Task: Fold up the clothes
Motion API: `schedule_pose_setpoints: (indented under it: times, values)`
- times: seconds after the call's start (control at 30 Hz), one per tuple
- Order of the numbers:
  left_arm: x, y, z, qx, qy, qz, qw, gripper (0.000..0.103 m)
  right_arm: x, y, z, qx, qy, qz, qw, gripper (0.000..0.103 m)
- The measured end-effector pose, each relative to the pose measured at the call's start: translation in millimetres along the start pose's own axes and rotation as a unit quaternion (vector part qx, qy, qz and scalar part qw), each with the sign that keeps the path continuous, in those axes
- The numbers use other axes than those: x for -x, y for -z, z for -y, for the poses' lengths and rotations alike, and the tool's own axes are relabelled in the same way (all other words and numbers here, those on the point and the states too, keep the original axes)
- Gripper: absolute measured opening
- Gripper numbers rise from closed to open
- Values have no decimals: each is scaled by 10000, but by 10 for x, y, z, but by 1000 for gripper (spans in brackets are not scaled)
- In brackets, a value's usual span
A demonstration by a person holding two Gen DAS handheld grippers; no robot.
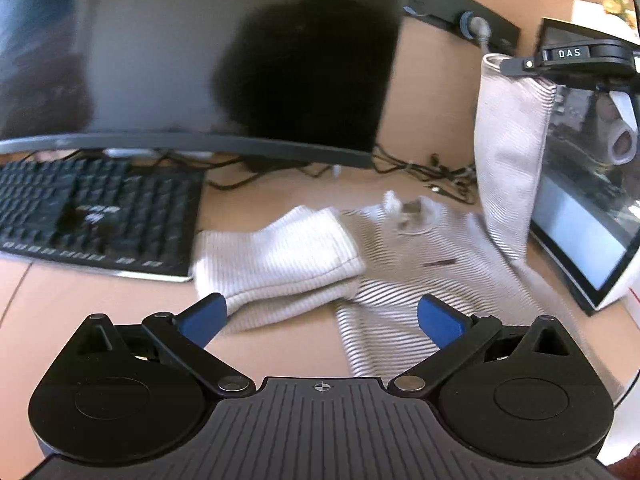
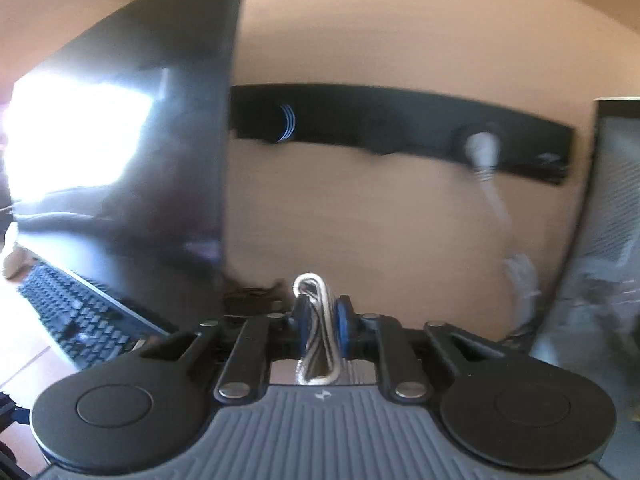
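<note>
A white striped ribbed sweater (image 1: 416, 268) lies on the tan desk, its left sleeve (image 1: 276, 256) folded across the body. My left gripper (image 1: 322, 316) is open and empty, just above the sweater's near edge. My right gripper (image 1: 508, 66) shows at the upper right of the left wrist view, lifting the sweater's right sleeve (image 1: 508, 152) high above the desk. In the right wrist view my right gripper (image 2: 322, 314) is shut on a bunched fold of the striped sleeve (image 2: 316, 332).
A large dark monitor (image 1: 192, 52) stands behind a black keyboard (image 1: 92, 220) on the left. Tangled cables (image 1: 424, 172) lie behind the sweater. A second screen (image 1: 588, 216) stands at the right. A black bar (image 2: 400, 128) is mounted on the wall.
</note>
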State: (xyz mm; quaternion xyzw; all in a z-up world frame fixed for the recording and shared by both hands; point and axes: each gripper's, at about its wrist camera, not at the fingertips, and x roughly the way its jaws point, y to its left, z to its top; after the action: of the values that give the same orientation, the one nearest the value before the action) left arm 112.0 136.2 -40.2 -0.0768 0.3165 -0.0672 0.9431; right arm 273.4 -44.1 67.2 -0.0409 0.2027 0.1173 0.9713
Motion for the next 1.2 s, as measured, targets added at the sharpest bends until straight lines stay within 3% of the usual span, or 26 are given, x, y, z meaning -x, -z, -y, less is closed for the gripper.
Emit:
schedule_pose_setpoints:
  times: [0.13, 0.27, 0.47, 0.63, 0.7, 0.73, 0.77, 0.87, 1.03, 1.13, 1.2]
  values:
    - [38, 71, -139, 262, -304, -88, 9992, 103, -110, 31, -120, -143, -422, 94, 9990, 28]
    - [87, 123, -225, 408, -518, -125, 9977, 103, -290, 171, -140, -389, -658, -163, 9969, 30]
    - [197, 146, -259, 432, -684, -109, 9967, 103, -742, 757, -629, -822, -1533, -1231, 9770, 33]
    - [355, 214, -230, 249, -720, -113, 9970, 103, -1135, 1121, -1144, -785, -1572, -1858, 9667, 40]
    - [428, 261, -236, 188, -699, -133, 9973, 103, -1226, 1222, -1298, -803, -1588, -2085, 9617, 34]
    - [446, 281, -246, 185, -674, -158, 9974, 103, -1202, 1177, -1359, -720, -1620, -2035, 9629, 10]
    - [446, 299, -259, 216, -612, -189, 9977, 103, -1176, 1128, -1420, -634, -1654, -1980, 9641, 3]
    - [417, 353, -292, 335, -378, -297, 9983, 103, -774, 734, -1453, -209, -1712, -1210, 9775, 3]
    - [152, 385, -127, 415, 138, -552, 9975, 103, -111, -29, -999, 338, -1041, -56, 9940, 3]
    - [44, 319, 99, 261, 339, -468, 9980, 103, 104, -223, -607, 676, -565, 344, 9955, 3]
    - [-27, 263, 274, 101, 381, -386, 9985, 103, 136, -203, -319, 672, -364, 384, 9963, 3]
